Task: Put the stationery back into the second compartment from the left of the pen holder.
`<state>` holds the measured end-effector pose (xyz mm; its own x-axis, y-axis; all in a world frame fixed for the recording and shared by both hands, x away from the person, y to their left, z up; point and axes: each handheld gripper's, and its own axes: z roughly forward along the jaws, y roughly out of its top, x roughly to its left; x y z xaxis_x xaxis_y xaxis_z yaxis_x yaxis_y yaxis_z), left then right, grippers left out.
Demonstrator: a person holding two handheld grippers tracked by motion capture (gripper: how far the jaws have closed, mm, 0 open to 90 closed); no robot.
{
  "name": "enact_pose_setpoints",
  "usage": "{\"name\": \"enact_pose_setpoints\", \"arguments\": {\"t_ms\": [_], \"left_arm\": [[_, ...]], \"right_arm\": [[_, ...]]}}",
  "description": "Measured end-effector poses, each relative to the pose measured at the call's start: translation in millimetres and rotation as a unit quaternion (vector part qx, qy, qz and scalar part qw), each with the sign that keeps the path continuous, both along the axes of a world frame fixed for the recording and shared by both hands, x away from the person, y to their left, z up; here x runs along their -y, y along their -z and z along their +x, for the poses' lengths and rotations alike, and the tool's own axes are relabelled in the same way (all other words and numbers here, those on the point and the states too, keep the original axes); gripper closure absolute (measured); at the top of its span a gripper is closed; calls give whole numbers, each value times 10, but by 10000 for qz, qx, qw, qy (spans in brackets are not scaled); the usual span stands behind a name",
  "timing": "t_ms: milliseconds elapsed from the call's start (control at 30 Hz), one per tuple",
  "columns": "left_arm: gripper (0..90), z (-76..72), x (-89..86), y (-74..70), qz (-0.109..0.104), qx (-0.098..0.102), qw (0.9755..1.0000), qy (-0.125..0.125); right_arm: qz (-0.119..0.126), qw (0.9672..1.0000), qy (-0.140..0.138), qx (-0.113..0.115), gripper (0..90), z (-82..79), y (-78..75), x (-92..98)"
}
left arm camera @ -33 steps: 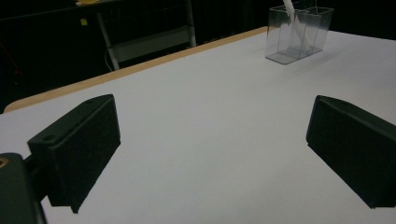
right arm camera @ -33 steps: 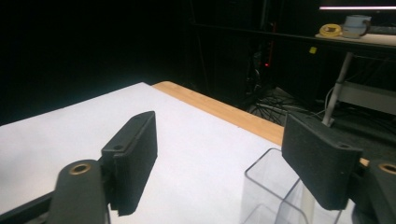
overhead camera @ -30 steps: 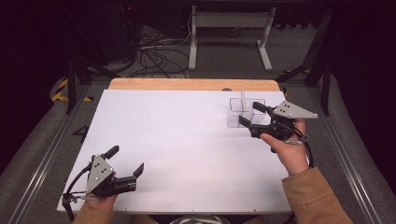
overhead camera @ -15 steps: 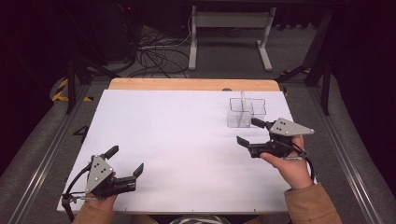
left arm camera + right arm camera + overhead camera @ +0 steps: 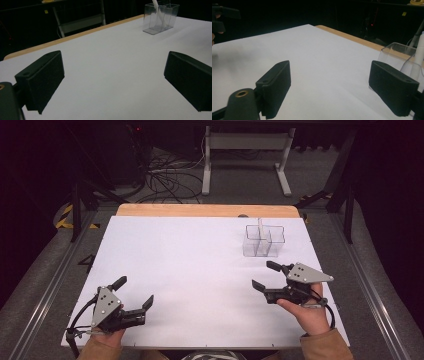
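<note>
A clear plastic two-compartment box point(image 5: 263, 241) stands at the far right of the white table point(image 5: 200, 260), with a white stick point(image 5: 260, 227) upright in it. My right gripper point(image 5: 265, 275) is open and holds nothing, a short way in front of the box. My left gripper point(image 5: 134, 291) rests open near the front left edge, also with nothing in it. In the left gripper view the gripper point(image 5: 115, 82) faces the box point(image 5: 160, 18) far off. In the right gripper view the gripper point(image 5: 332, 87) has the box point(image 5: 393, 52) and the stick point(image 5: 419, 57) close at the right.
A wooden strip point(image 5: 205, 210) runs along the table's far edge. Behind it are a dark floor, tangled cables point(image 5: 165, 180) and a metal stand point(image 5: 245, 150). The other hand's gripper point(image 5: 222, 15) shows at the top left of the right gripper view.
My right gripper has drawn back from the clear box toward the person and stayed open. The left gripper has not moved.
</note>
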<state>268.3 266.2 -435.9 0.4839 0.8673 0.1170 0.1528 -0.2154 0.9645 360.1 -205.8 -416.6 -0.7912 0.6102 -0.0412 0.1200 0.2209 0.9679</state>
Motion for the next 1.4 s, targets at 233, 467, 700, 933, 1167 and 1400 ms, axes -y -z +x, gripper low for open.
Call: {"name": "enact_pose_setpoints", "arguments": {"t_ms": [233, 467, 700, 933, 1167, 1400], "left_arm": [[37, 3, -3, 3, 24, 9, 10000, 6], [37, 16, -18, 16, -20, -26, 10000, 13], [37, 22, -14, 25, 5, -24, 10000, -12], [37, 25, -10, 41, -14, -52, 10000, -3], [37, 12, -18, 56, 63, -38, 10000, -21], [36, -9, -61, 74, -20, -86, 9999, -72]], "right_arm": [[4, 9999, -39, -133, 198, -64, 154, 3], [51, 9993, -14, -357, 202, -95, 342, 40], [-189, 9990, 30, -395, 203, -164, 483, 14], [-186, 9988, 23, -450, 206, -217, 606, -38], [-244, 9980, 74, -583, 202, -211, 661, -30], [-317, 9981, 159, -508, 203, -211, 651, -13]]}}
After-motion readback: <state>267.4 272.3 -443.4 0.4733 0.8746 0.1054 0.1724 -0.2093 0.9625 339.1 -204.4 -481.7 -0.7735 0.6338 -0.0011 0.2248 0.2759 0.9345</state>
